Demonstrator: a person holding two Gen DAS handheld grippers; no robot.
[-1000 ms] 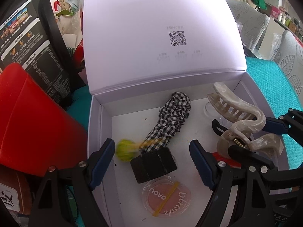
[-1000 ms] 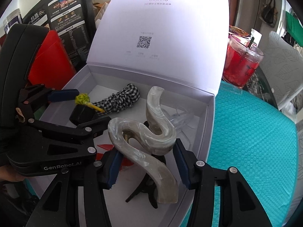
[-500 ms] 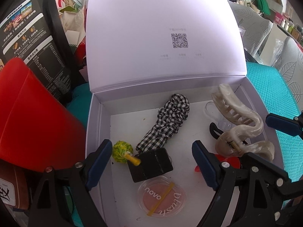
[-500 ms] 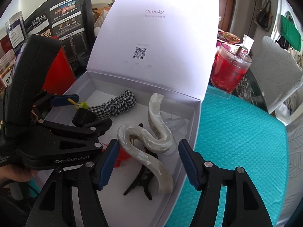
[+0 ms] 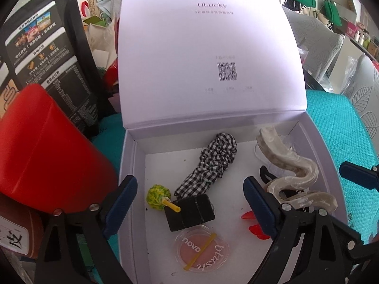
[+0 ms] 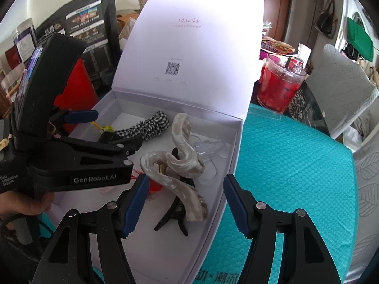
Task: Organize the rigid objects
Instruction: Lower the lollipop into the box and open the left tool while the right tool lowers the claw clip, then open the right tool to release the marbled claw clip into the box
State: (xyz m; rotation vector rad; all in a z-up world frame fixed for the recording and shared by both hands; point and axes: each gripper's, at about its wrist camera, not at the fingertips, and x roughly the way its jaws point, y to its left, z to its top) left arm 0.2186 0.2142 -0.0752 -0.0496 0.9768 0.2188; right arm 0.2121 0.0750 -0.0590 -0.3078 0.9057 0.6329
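The left claw (image 5: 189, 203) hangs over the near left part of the white box (image 5: 132, 165), its 2 blue-tipped fingers spread wide and gripping nothing. To its left, outside the box, stands a red bag (image 5: 47, 146). Between its fingers lie a yellow-green pom-pom (image 5: 157, 196) on a yellow stick, a black block (image 5: 189, 211) touching that stick, and, nearer the claw, a round blush compact (image 5: 201, 249) with a yellow band across it. Ahead of the block a checked scrunchie (image 5: 213, 165) stretches toward the back wall. Just beyond the claw's right finger, red pieces (image 5: 251, 222) peek out.

The right claw (image 6: 184, 203) is also released, fingers wide apart and empty, hovering above the box's right side. Straight ahead between its fingers, the marbled hair clip (image 6: 180, 163) lies inside the box, resting on a black hair clip (image 6: 174, 215), with a clear clip (image 6: 206, 146) just behind. To the right, the teal tabletop (image 6: 296, 177) carries a red drink cup (image 6: 279, 87).
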